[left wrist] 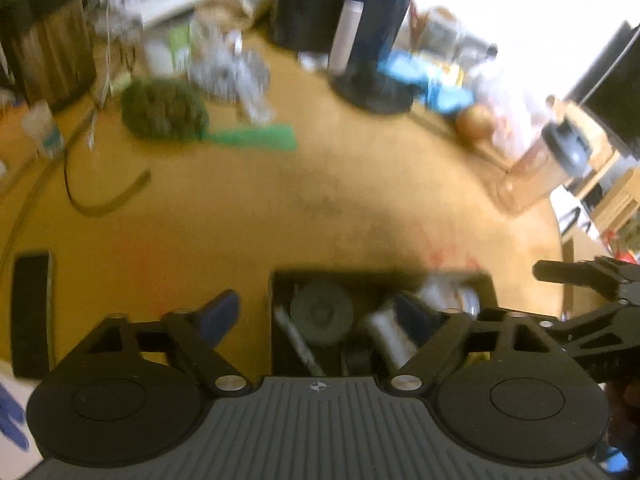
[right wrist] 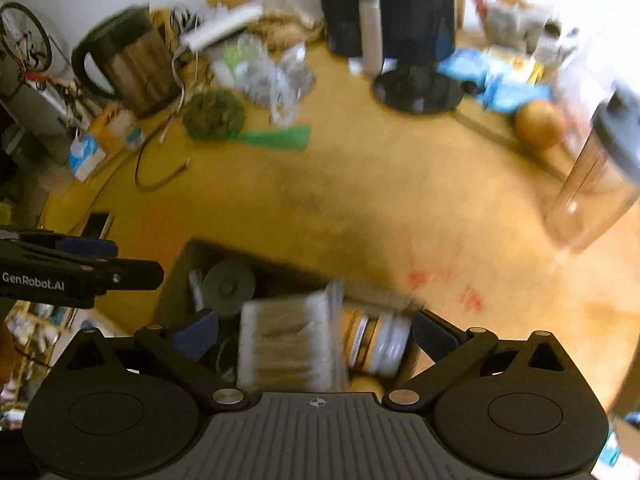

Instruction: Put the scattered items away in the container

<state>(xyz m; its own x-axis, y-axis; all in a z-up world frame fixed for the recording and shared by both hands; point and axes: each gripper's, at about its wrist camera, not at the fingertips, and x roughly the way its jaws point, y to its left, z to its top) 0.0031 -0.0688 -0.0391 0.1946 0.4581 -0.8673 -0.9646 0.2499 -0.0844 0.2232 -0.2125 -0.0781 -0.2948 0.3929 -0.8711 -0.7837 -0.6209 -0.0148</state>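
Note:
A dark open box sits on the yellow table just ahead of both grippers. It holds a grey round disc, a white pen-like stick, a silver cylinder and other small items. In the right wrist view the box also holds a clear packet of sticks and a white-capped jar. My left gripper is open and empty over the box. My right gripper is open, and the packet and jar lie between its fingers; contact is unclear.
A green brush and crumpled plastic lie at the far side. A metal kettle stands far left, a dark appliance at the back, an onion and a clear jar to the right. A black phone lies left.

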